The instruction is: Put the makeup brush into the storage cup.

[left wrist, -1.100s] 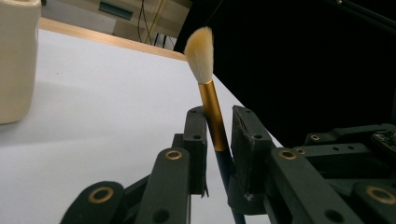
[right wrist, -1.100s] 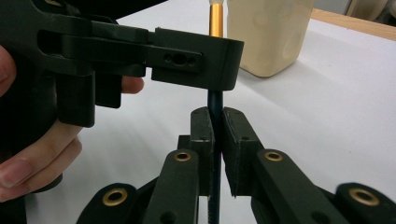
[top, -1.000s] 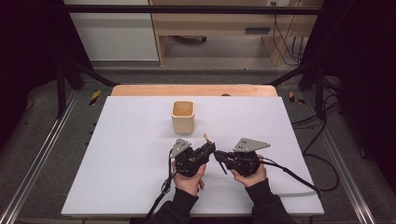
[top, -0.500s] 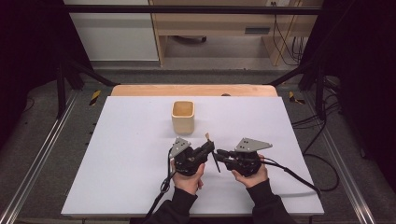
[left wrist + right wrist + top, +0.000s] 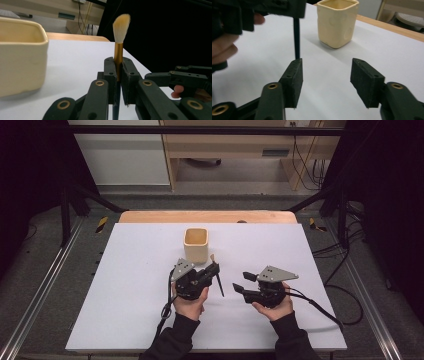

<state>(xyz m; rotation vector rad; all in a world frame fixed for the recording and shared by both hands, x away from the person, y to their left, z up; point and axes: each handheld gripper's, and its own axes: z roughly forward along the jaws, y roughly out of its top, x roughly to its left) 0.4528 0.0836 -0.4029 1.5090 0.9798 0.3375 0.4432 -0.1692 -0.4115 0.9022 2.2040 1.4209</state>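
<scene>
I hold the brush (image 5: pixel 118 53) with the left tongs (image 5: pixel 206 274); their jaws are pressed together on the gold ferrule, just under the bristles, and the dark handle hangs out below the pads. In the high view the brush (image 5: pixel 217 274) points with its bristle end away from me toward the cup (image 5: pixel 196 245), and its handle slants back toward the right tongs (image 5: pixel 243 282). The right tongs have just been opening. In the right gripper view their jaws stand spread with nothing between them, and the handle (image 5: pixel 296 41) rises just behind one pad (image 5: pixel 293 81).

The cup (image 5: pixel 21 53) stands upright on the worktop (image 5: pixel 125 285), near and beyond the left tongs, open side up. So the left hand is the nearer one. I judge that the coming move depends on the long axis of the brush: it must stand over the cup mouth, handle end down, before I let it go.
</scene>
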